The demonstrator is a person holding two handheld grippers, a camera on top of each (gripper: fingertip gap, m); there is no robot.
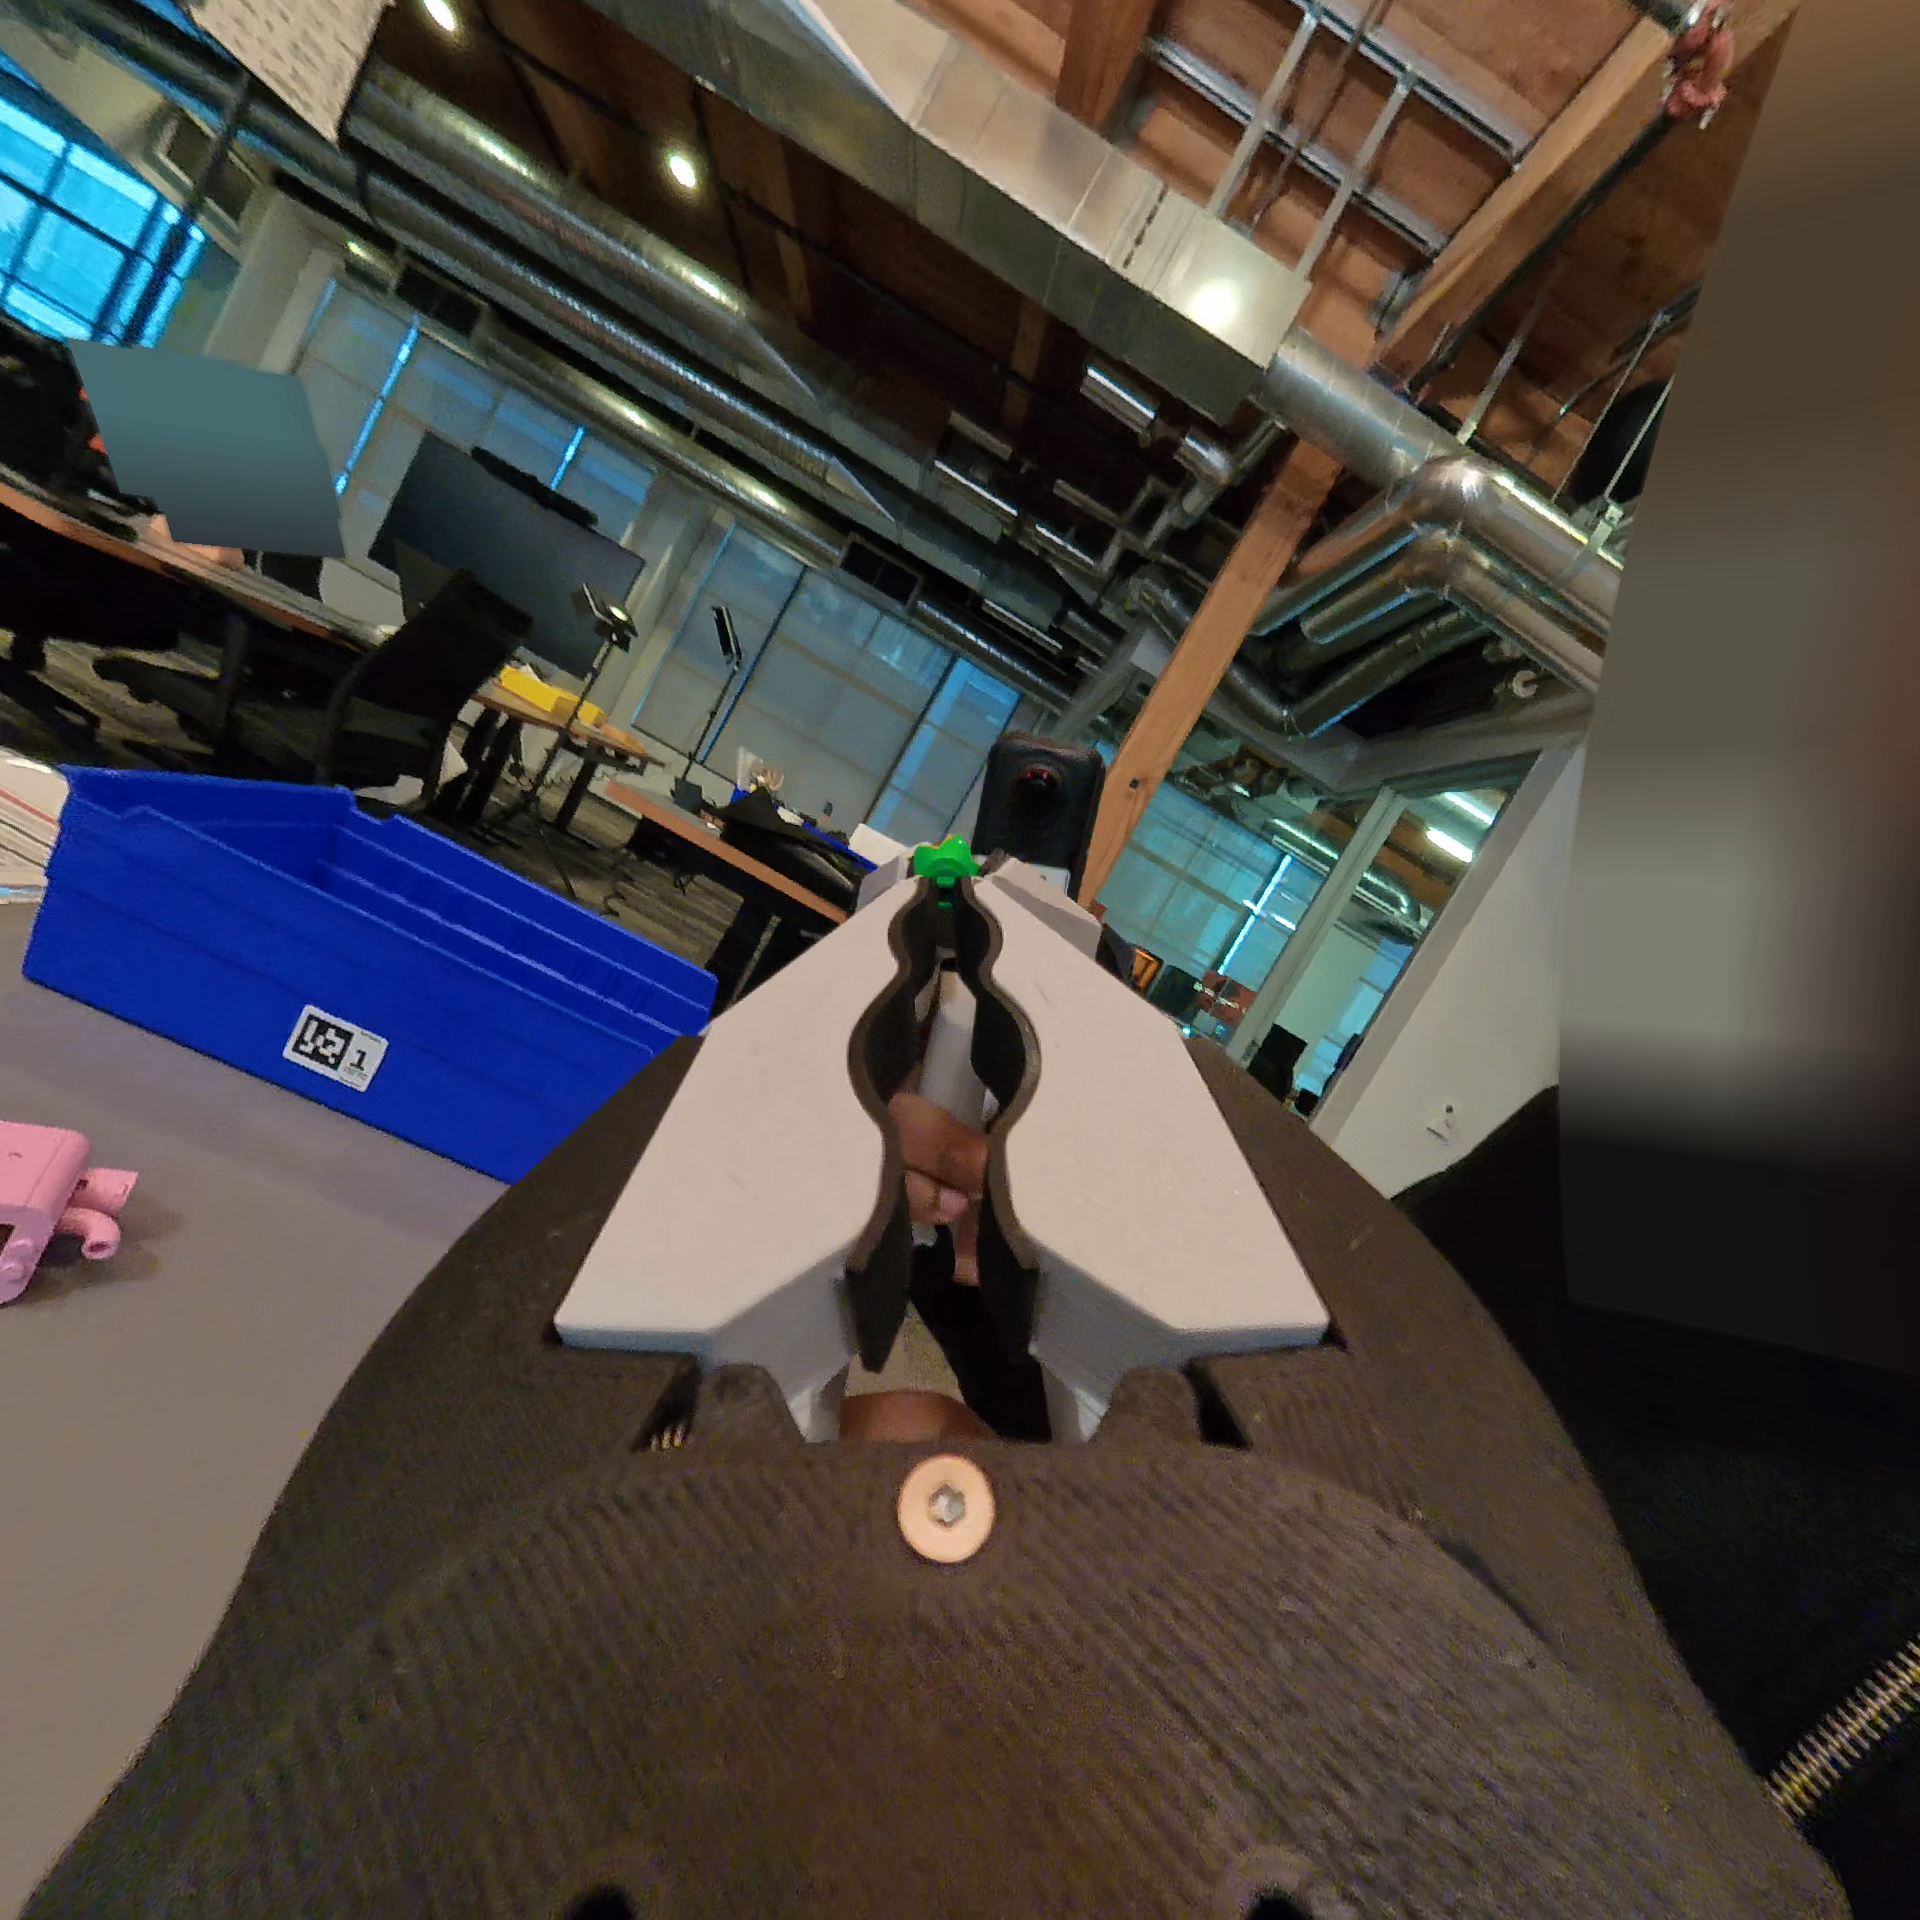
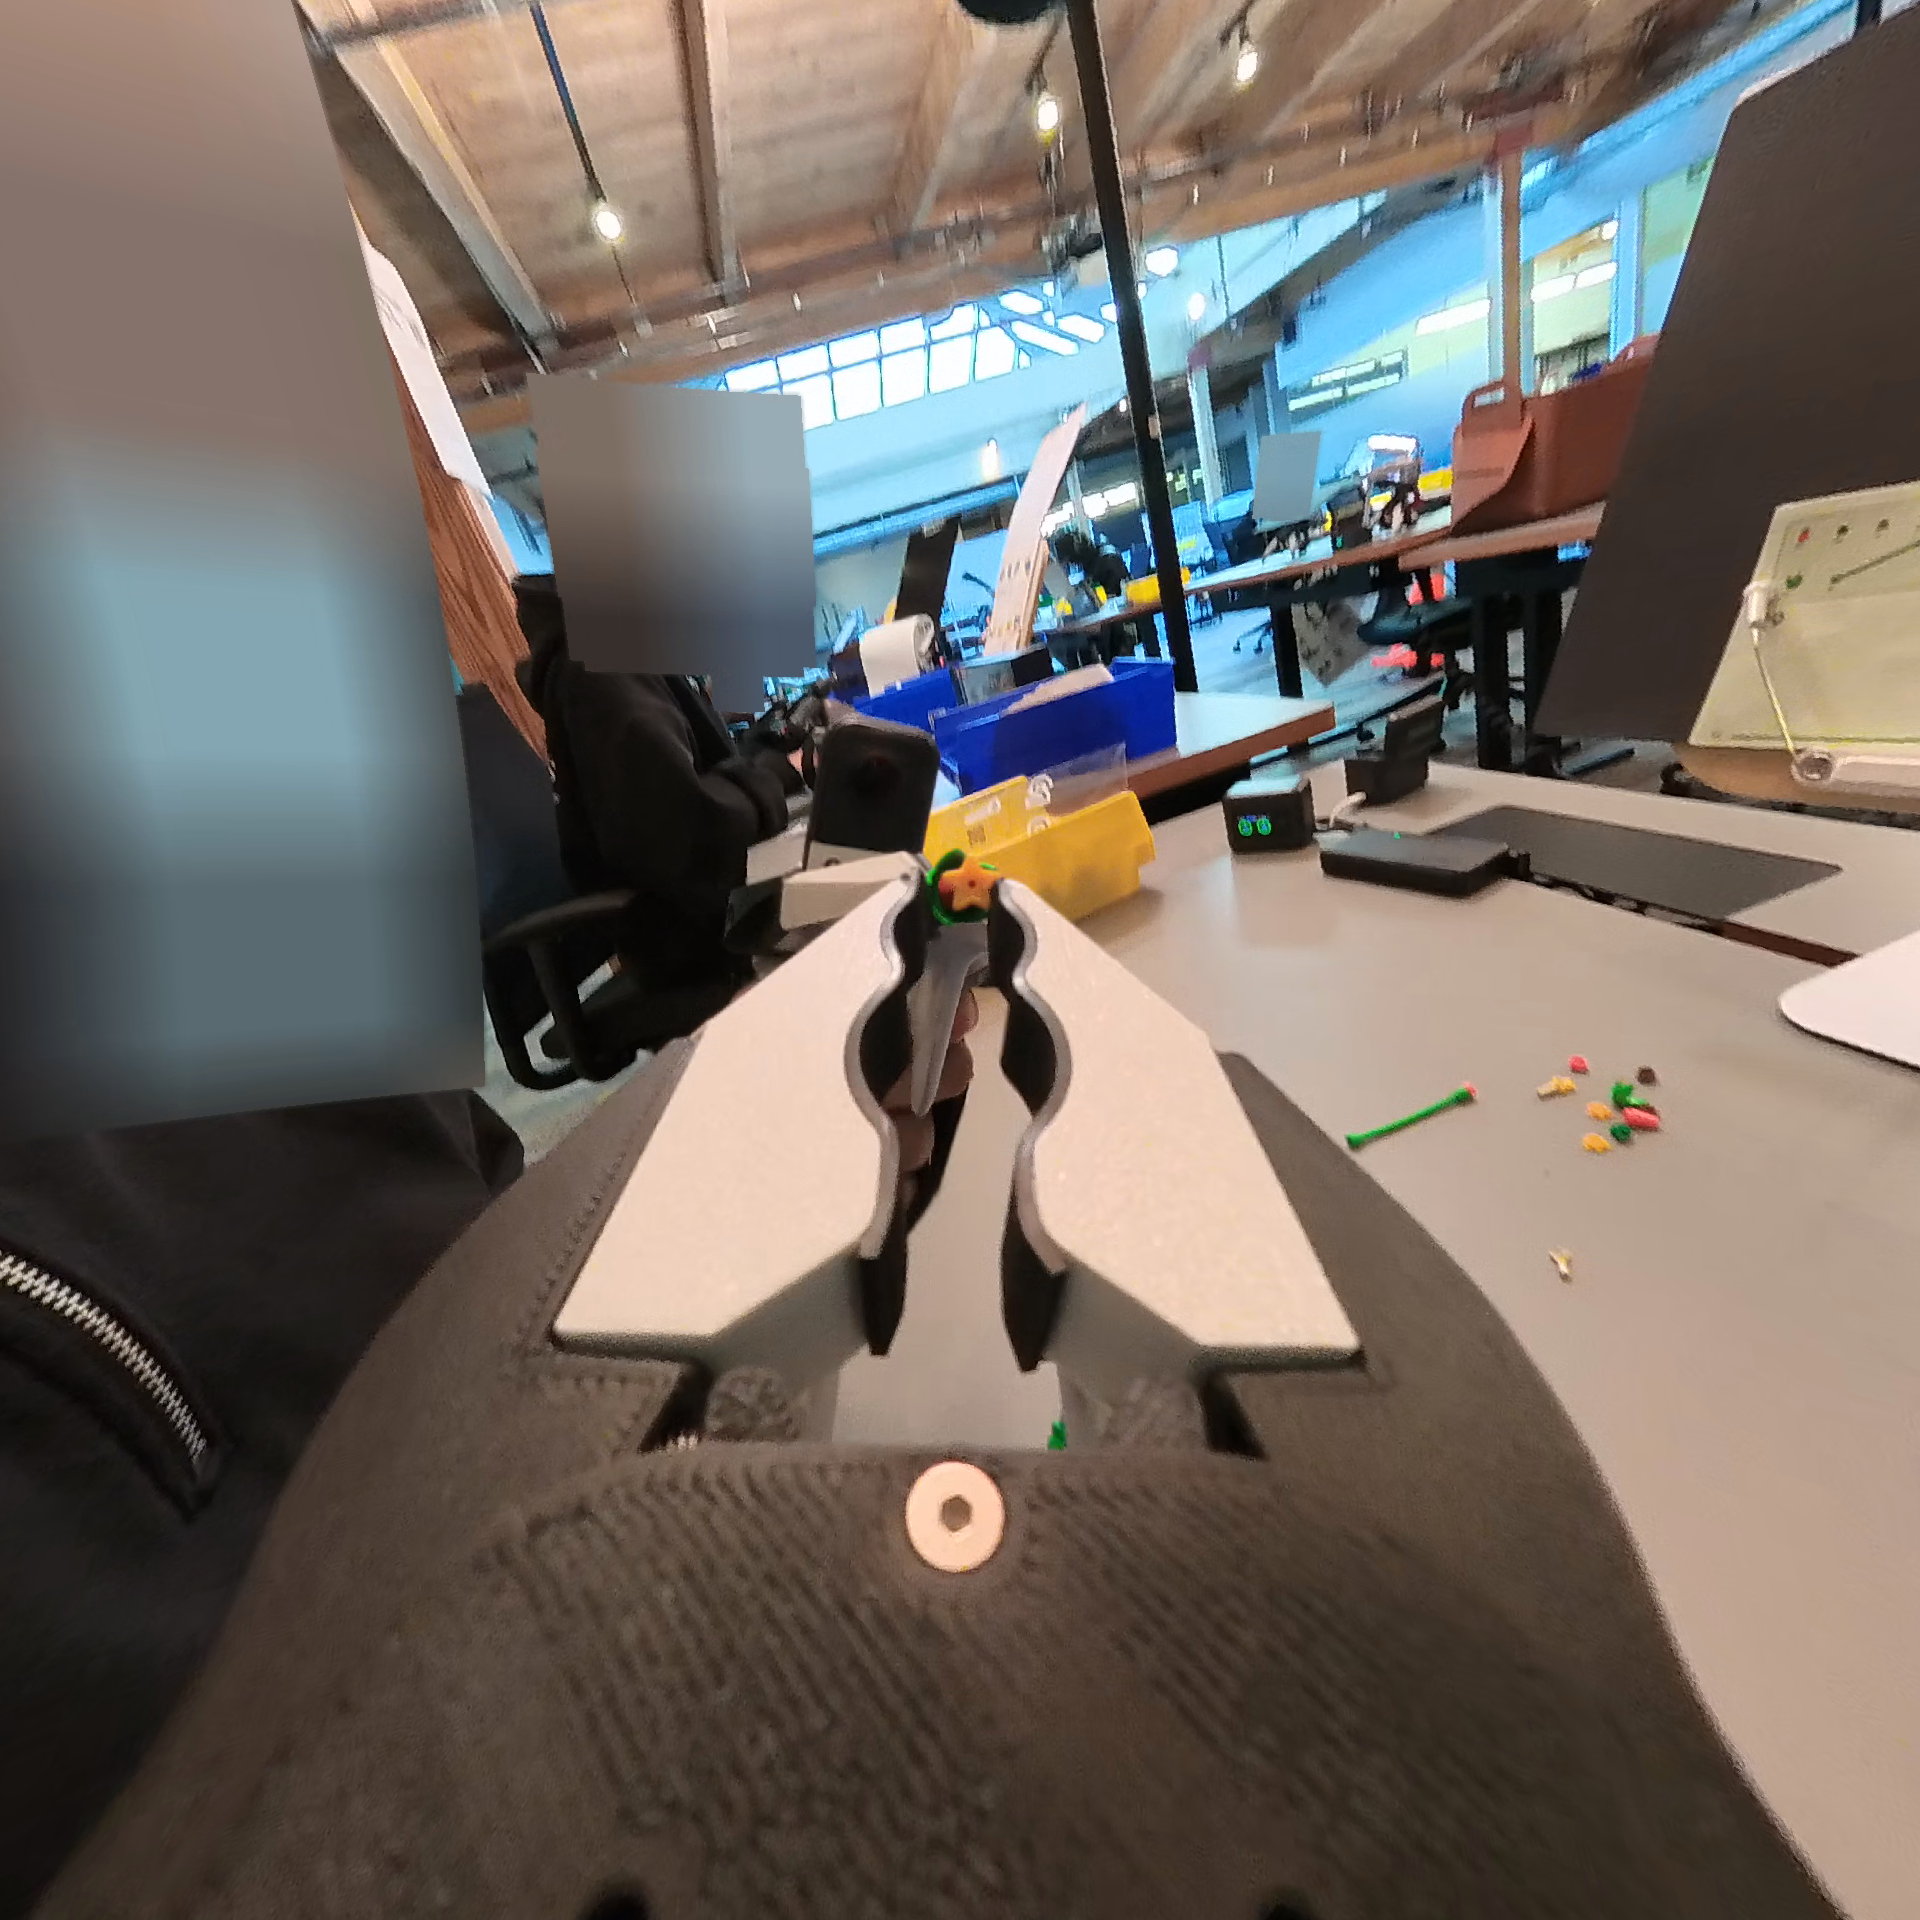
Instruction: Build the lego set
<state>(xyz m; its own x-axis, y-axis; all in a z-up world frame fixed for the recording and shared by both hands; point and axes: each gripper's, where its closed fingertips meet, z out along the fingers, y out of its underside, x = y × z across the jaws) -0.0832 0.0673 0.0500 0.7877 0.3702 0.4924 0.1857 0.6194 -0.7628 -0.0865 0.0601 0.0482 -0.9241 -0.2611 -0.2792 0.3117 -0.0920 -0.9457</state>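
My left gripper (image 1: pixel 943 883) is shut on a small green lego piece (image 1: pixel 943 860) that sticks out at its fingertips. My right gripper (image 2: pixel 961 904) is shut on a small green piece with an orange star flower (image 2: pixel 968 885) on it. The two grippers are raised above the grey table and meet tip to tip. Each one's camera body shows behind the other's tips, the right gripper in the left wrist view (image 1: pixel 1039 805) and the left gripper in the right wrist view (image 2: pixel 873 795). Loose small lego pieces (image 2: pixel 1610 1112) and a green stem (image 2: pixel 1408 1117) lie on the table (image 2: pixel 1351 1039) to the right.
A blue bin (image 1: pixel 312 935) stands at the left, with a pink lego part (image 1: pixel 47 1195) in front of it. A yellow bin (image 2: pixel 1049 842) and blue bins (image 2: pixel 1039 717) stand farther back. An instruction sheet on a stand (image 2: pixel 1829 623) and black devices (image 2: pixel 1413 862) are at the right. A person in a black jacket (image 2: pixel 644 790) sits behind. Only a small space, under 4 cm, lies between the two pairs of fingers.
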